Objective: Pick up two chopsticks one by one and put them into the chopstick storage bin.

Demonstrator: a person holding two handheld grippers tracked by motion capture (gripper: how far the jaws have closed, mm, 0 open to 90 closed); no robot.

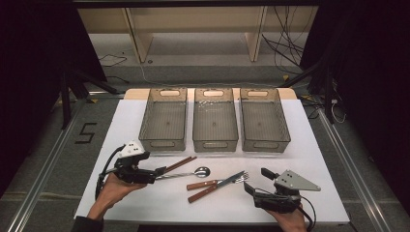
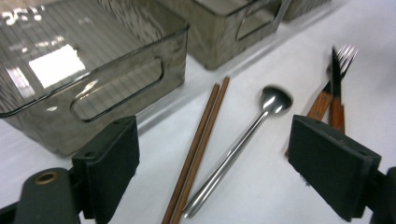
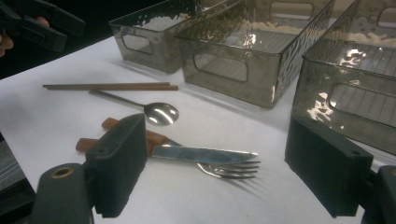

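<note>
Left claw [image 2: 212, 163] of mine gapes wide, straddling the chopsticks [image 2: 198, 149] and spoon [image 2: 243, 140], which point up toward one o'clock; right claw [image 3: 215, 168] wide too, knife [image 3: 201, 154] and fork [image 3: 229, 170] lying between its jaws

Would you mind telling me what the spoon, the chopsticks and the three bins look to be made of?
The spoon looks like polished metal, probably steel: its bowl mirrors the light. The chopsticks look like wood, brown and matte, though a coated plastic cannot be ruled out. The bins seem to be smoky see-through plastic, glossy, with ribbed floors and moulded handle slots; the table shows through their walls.
</note>
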